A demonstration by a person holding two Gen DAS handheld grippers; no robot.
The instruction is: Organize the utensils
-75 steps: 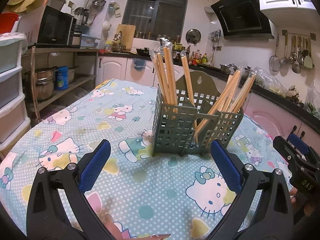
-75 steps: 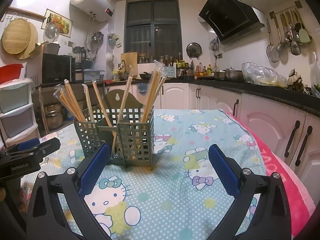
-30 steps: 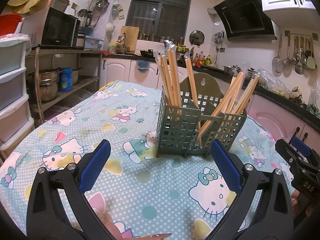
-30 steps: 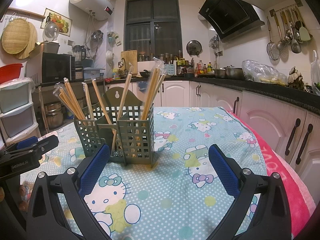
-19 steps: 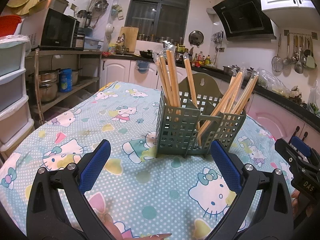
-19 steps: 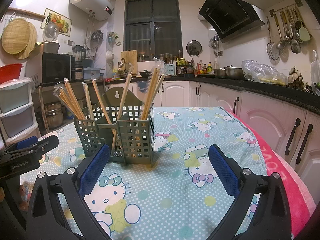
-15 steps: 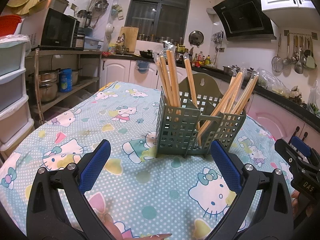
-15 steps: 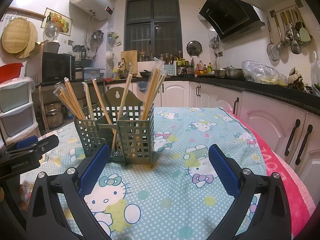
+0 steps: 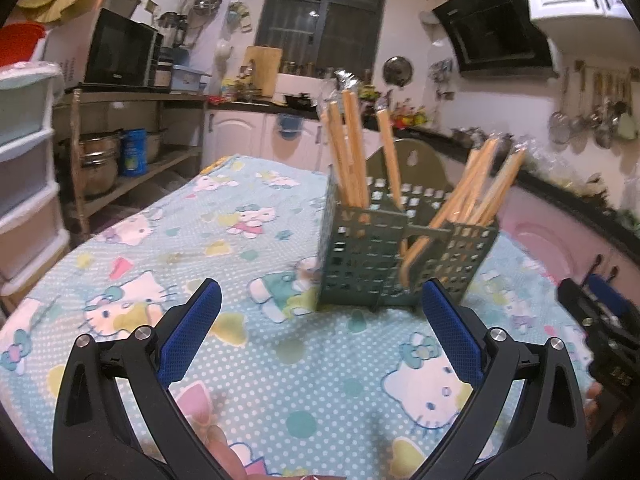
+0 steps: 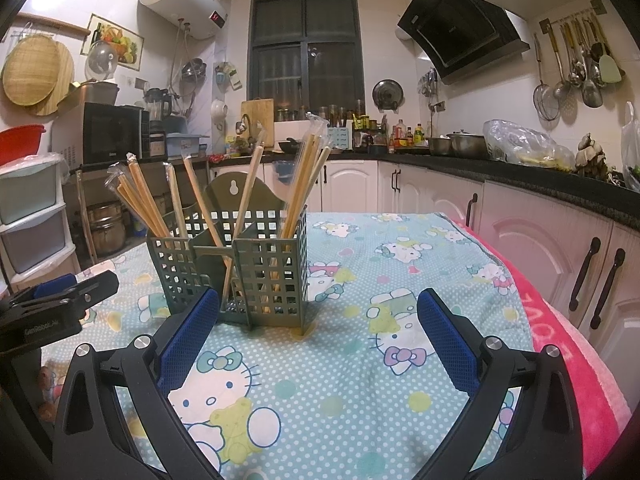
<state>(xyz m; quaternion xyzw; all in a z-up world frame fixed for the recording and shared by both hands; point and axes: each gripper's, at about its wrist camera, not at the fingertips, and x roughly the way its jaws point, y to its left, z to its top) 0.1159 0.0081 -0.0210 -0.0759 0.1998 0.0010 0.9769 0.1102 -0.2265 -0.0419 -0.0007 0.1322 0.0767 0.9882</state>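
We hold the left gripper [image 9: 320, 312] and right gripper [image 10: 318, 316] with fingers spread wide and empty, low over the worktop [image 10: 360, 380]. The green utensil holder [image 10: 240, 276] stands mid-worktop, ahead of both, with wrapped chopsticks [image 10: 302, 176] leaning outward. Reaching in carelessly, we could knock the light holder over or snag the loose wrappers and scatter the sticks.
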